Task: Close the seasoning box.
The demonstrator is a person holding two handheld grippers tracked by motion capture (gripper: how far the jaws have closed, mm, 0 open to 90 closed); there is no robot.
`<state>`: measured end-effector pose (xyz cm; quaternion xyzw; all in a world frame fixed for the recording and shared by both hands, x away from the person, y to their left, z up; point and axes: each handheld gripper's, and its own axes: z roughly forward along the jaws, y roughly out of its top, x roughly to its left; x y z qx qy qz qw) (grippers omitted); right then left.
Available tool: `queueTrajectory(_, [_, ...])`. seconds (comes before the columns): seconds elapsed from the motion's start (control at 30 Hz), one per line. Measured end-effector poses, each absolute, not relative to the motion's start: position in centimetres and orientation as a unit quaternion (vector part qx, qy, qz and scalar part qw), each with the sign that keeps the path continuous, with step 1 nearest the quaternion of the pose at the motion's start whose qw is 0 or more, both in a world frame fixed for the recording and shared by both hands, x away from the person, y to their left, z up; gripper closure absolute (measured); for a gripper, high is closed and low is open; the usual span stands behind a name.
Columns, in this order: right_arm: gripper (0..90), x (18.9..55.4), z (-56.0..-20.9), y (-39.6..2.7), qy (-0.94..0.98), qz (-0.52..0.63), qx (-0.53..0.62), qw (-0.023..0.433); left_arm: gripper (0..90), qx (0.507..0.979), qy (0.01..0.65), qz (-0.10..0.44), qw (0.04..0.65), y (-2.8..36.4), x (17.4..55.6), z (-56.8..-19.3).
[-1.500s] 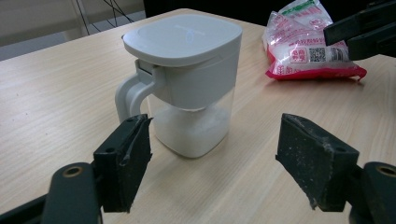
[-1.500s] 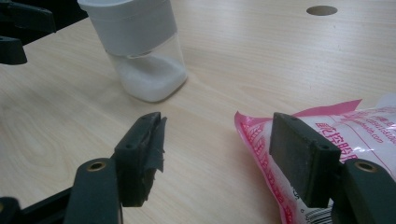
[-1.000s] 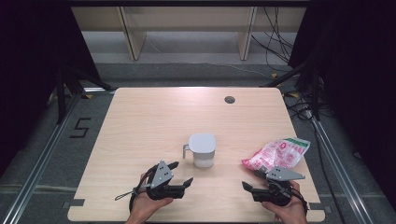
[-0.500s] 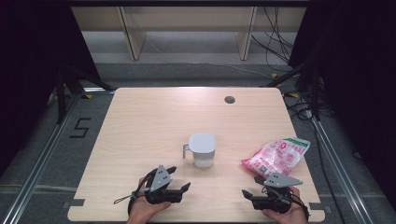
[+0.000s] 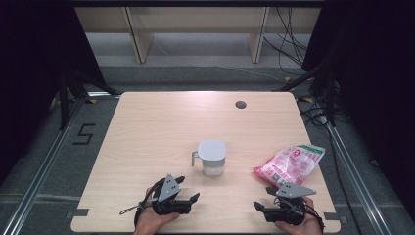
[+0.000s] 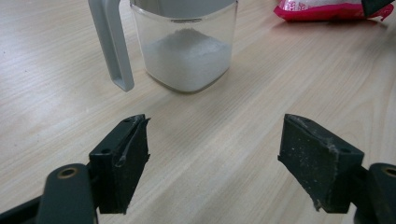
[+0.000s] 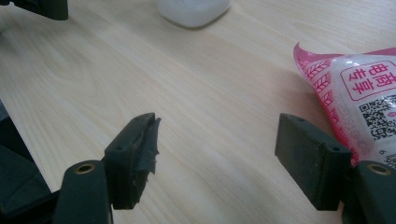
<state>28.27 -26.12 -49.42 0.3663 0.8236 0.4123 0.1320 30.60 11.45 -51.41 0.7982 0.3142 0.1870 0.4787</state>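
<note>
Jug (image 5: 212, 157) of white grains sits mid-table, pink bag (image 5: 289, 164) just to its right, left gripper (image 5: 188, 199) and right gripper (image 5: 259, 209) nearer the person, both spread and empty; a careless nudge could tip that jug and spill.

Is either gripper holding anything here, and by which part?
Nothing is held. The left gripper and right gripper stand open over bare table.

High view looks down the table (image 5: 147, 127) from above; both low, near claw views share the jug (image 6: 187, 51)
</note>
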Motion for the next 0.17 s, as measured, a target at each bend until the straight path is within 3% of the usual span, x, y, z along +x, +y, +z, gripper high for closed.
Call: queueTrajectory(0.17, [30.4, 28.34, -49.43, -26.12, 0.828, 0.408, 0.366, 0.121, 23.4, 0.797, 0.321, 0.183, 0.478, 11.47, 30.65, -51.4])
